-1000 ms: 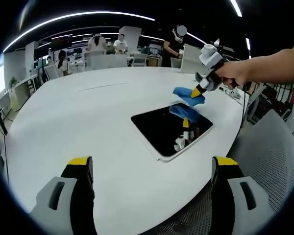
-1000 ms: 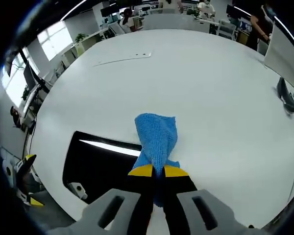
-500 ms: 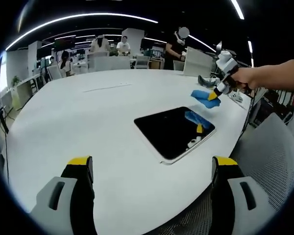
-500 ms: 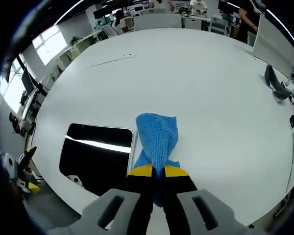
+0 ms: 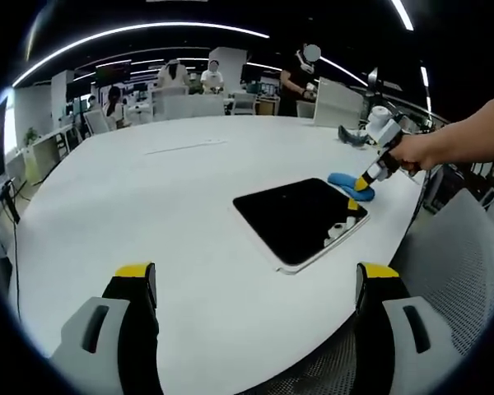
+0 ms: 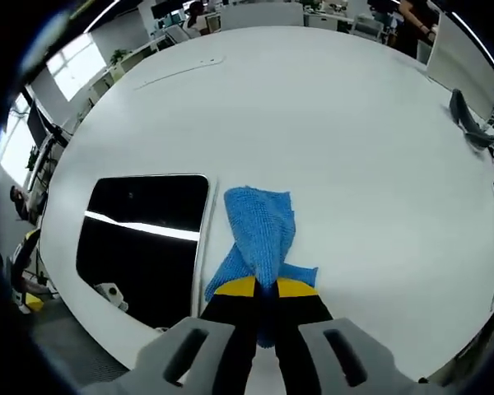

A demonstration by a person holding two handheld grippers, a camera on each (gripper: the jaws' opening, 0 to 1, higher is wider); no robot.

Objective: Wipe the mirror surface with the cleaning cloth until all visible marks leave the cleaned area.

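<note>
Open-plan office, big white round table (image 5: pixel 148 197), people at desks well behind it. Right gripper (image 6: pixel 263 288): yellow-tipped jaws clenched on the blue cleaning cloth (image 6: pixel 260 230), which drapes forward from the tips onto bare tabletop. Cloth is off the glass, just beside the mirror's near edge. Mirror (image 6: pixel 140 234) lies flat, dark, to the left of the jaws in the right gripper view; its long axis runs roughly along the gripper's line of sight. In the left gripper view, the person's hand (image 5: pixel 416 152) holds that gripper at the mirror's far right corner, cloth touching the table there. Left gripper (image 5: pixel 255 284): jaws spread wide, grasping nothing, well apart from the mirror. My read: right gripper is nearer; next wipe needs a sideways sweep left onto the glass. Can't make out any marks on it.
</note>
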